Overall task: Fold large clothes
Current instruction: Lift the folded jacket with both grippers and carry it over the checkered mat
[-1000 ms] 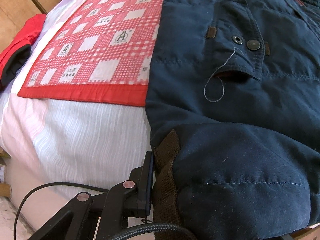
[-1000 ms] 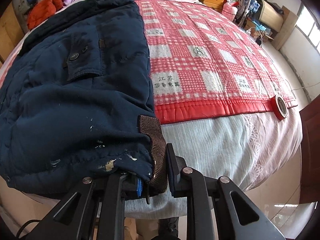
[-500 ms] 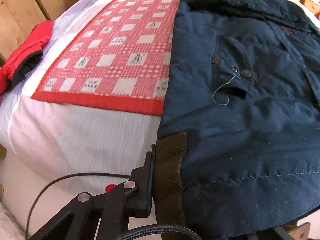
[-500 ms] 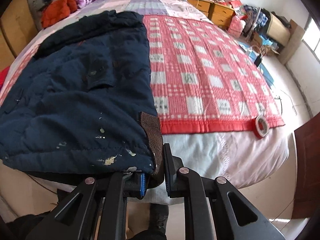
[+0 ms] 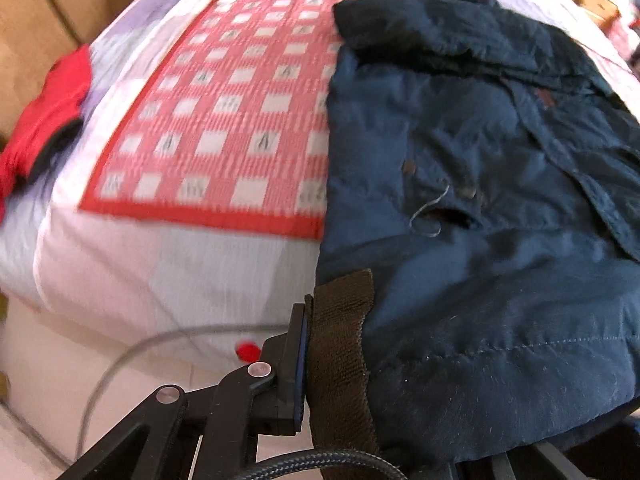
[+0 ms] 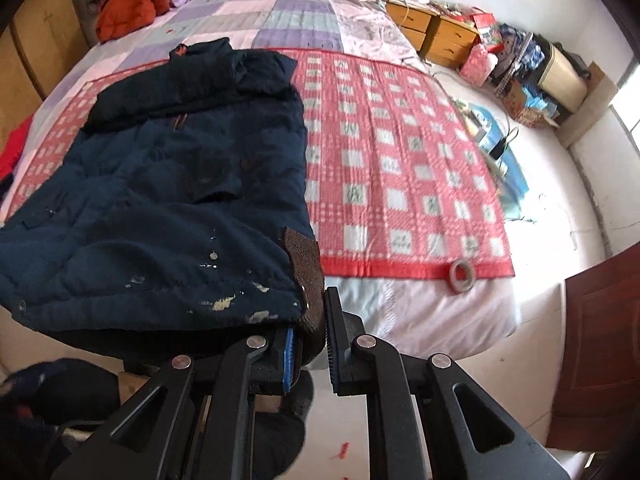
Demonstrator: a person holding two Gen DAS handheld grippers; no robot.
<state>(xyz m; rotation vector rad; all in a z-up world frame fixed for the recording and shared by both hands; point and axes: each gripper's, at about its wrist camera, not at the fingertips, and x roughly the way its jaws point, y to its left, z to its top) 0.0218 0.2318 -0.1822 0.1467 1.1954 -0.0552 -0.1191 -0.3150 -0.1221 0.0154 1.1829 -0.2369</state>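
A large navy padded jacket [image 5: 480, 184] [image 6: 168, 208] lies spread on the bed, collar at the far end and hem toward me. My left gripper [image 5: 320, 364] is shut on the brown ribbed tab at the hem's left corner; only its left finger shows, the other hidden under cloth. My right gripper [image 6: 310, 340] is shut on the brown tab [image 6: 306, 268] at the hem's right corner, cloth pinched between its blue pads. Both hem corners are lifted off the bed's front edge. White paint specks mark the hem in the right wrist view.
The jacket rests on a red checked mat [image 6: 400, 168] over a pale quilt. A tape roll [image 6: 462, 274] lies at the mat's front right. Red clothing [image 5: 44, 120] is at the bed's left side, an orange garment [image 6: 128, 12] by the headboard. Cluttered drawers [image 6: 436, 32] stand right.
Both grippers have risen, carrying the jacket's hem corners up from the bed's front edge. More of the bed and room shows in both views than before.
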